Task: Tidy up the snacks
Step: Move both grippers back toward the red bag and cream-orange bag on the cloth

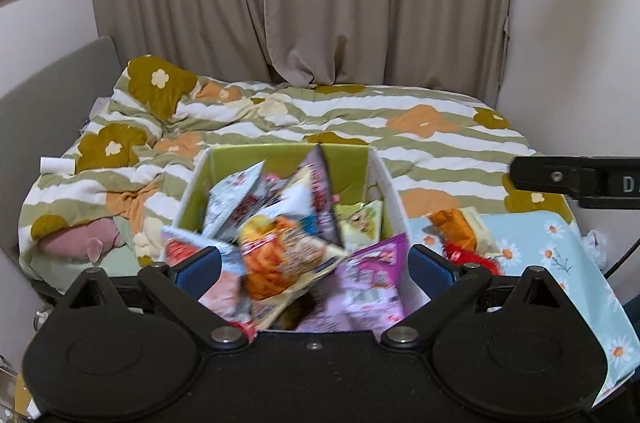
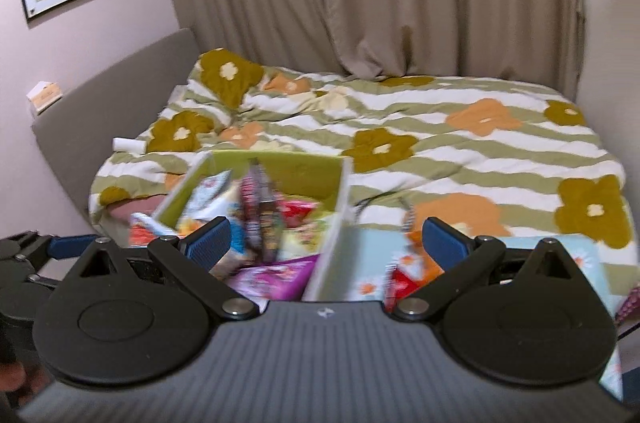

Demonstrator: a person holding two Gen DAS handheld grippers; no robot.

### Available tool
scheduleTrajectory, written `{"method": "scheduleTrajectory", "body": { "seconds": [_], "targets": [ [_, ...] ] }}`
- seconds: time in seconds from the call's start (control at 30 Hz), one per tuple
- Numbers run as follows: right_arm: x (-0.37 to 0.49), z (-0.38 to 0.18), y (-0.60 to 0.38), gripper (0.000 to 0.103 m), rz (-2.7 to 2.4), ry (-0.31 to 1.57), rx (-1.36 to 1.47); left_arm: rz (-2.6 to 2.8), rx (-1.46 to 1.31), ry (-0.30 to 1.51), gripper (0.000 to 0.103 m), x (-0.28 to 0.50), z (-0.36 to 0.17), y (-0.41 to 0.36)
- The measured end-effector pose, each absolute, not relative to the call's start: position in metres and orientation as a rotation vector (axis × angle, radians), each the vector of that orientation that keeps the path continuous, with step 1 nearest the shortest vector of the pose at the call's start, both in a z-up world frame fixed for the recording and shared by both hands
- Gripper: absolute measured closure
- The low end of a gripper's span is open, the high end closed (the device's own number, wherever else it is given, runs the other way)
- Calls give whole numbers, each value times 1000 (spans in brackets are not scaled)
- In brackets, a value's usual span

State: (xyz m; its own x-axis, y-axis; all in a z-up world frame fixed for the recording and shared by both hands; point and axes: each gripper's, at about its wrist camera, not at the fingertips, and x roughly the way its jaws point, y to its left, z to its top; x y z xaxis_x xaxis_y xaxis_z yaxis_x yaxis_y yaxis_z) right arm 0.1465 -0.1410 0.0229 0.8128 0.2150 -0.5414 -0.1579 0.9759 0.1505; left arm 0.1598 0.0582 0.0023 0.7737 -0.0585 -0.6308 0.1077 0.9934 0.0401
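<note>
My left jaws (image 1: 314, 263) and right jaws (image 2: 326, 243) both hang released and empty above the box (image 1: 382, 179) on the bed (image 1: 420, 127), crammed with snack packets (image 1: 280, 247), while a red packet (image 1: 468, 255) lies just right, unsorted.

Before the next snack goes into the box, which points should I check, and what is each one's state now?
1. Left gripper open and holding nothing: ok.
2. Right gripper open and holding nothing: ok.
3. Green box upright on the bed: ok.
4. Room left in the box: not ok, packets are piled above its rim, and a purple packet hangs over the near edge.
5. Snacks left outside: not ok, an orange packet and a red packet lie right of the box.
6. Stability of the pile: cannot tell, blurred.
</note>
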Motion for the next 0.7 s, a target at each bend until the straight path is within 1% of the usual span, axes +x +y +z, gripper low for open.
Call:
{"method": "scheduleTrajectory", "body": {
  "seconds": [0.2, 0.4, 0.7],
  "targets": [
    [159, 19, -205, 0, 170, 602, 118, -96, 70, 692, 2, 170, -3, 11],
    [184, 0, -257, 0, 189, 657, 108, -116, 66, 737, 2, 188, -24, -42],
    [242, -46, -309, 0, 275, 778, 125, -139, 93, 854, 2, 224, -85, -119]
  ]
}}
